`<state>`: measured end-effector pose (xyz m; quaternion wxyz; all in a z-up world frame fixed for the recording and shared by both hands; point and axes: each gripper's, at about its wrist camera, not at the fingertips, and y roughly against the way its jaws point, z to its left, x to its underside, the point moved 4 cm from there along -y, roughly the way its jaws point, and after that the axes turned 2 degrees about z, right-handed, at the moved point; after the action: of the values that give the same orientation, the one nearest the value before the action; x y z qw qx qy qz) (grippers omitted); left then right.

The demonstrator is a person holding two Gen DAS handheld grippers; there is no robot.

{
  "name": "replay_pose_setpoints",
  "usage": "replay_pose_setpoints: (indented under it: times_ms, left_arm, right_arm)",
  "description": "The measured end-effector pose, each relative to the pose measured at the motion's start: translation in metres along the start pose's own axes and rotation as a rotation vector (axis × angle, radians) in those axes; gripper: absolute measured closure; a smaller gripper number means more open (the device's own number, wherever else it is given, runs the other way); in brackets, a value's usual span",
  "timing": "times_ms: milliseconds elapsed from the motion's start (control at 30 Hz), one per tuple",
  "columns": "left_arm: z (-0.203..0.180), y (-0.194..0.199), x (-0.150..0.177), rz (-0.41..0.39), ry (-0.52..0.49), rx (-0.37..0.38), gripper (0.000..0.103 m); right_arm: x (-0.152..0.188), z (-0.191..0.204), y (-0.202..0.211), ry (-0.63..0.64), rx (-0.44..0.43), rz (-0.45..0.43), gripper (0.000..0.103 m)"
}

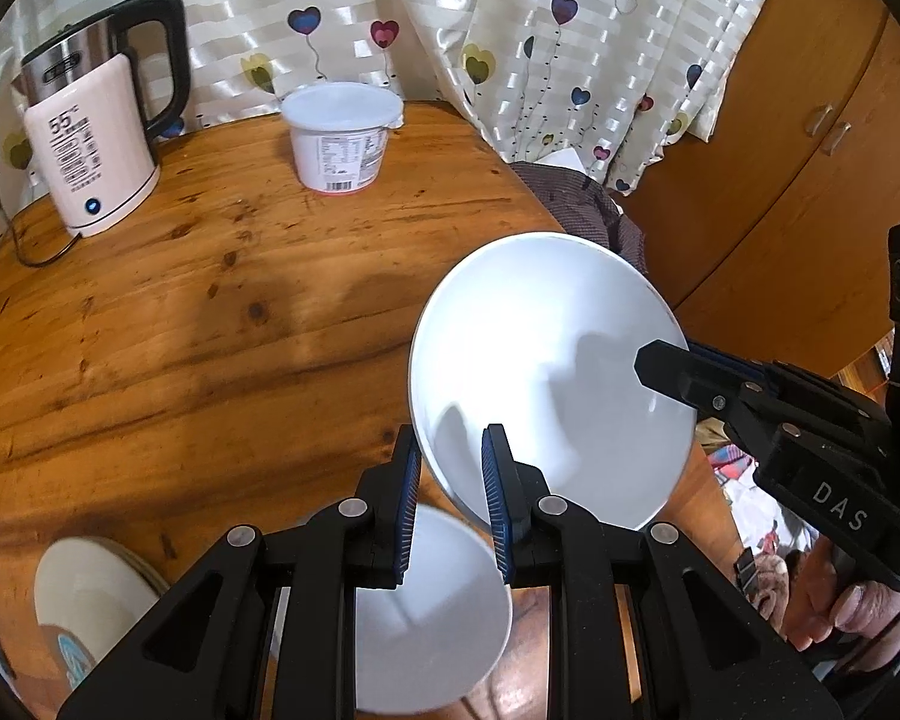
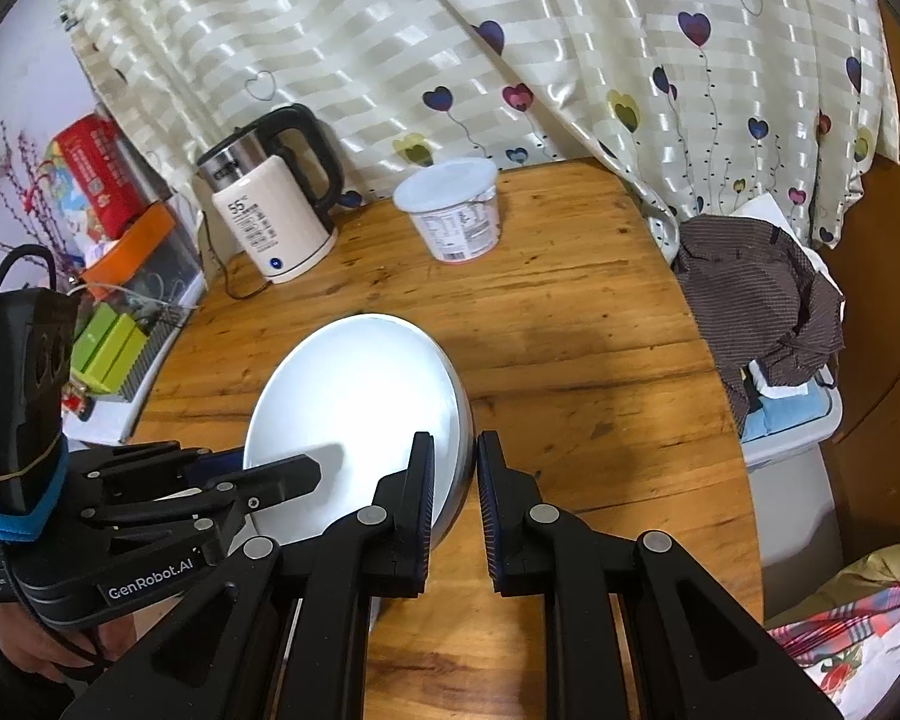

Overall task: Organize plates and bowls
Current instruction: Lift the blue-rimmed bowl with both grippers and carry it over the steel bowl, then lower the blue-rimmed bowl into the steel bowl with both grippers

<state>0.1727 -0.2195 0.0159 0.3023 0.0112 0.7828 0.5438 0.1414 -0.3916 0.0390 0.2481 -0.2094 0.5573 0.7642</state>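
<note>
Slippage is your main worry: you have a glazed white bowl [image 1: 546, 378] lifted and tilted over the wooden table [image 1: 180, 312], pinched only at its thin rim from two sides. If your two hands drift apart or twist against each other, one grip could lever the rim out of the other, and the bowl would drop onto the second white bowl [image 1: 432, 612] lying below it near the table edge, likely chipping both.

Your left gripper [image 1: 450, 492] has its blue-padded fingers closed down narrowly across the near rim of the tilted bowl, one pad inside and one outside. Your right gripper [image 2: 456, 480] is likewise nearly together, clamped on the opposite rim, with the bowl's wall between the pads.

Watch the stack of plates [image 1: 90, 594] at the table's near-left; a swing that way could clip it. The kettle [image 1: 99, 114] and the lidded tub [image 1: 342, 135] stand well apart at the far side.
</note>
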Motion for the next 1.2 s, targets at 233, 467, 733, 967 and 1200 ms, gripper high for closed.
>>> replay_pose_setpoints:
  times_ms: [233, 467, 733, 967, 1200]
  left_arm:
    - [0.010, 0.013, 0.023, 0.004, 0.027, -0.017, 0.081]
    - [0.022, 0.028, 0.043, -0.002, 0.045, -0.048, 0.081]
    - [0.037, 0.035, 0.061, 0.006, 0.065, -0.062, 0.081]
    - [0.044, 0.038, 0.075, 0.016, 0.071, -0.070, 0.081]
    - [0.049, 0.028, 0.087, 0.045, 0.083, -0.071, 0.081]
  right_arm:
    - [0.012, 0.023, 0.007, 0.026, -0.019, 0.000, 0.088]
    - [0.024, 0.043, 0.008, 0.046, -0.040, 0.009, 0.088]
    - [0.040, 0.059, -0.001, 0.047, -0.063, 0.043, 0.088]
    - [0.058, 0.063, -0.012, 0.025, -0.083, 0.087, 0.088]
    - [0.069, 0.066, -0.022, 0.020, -0.080, 0.118, 0.088]
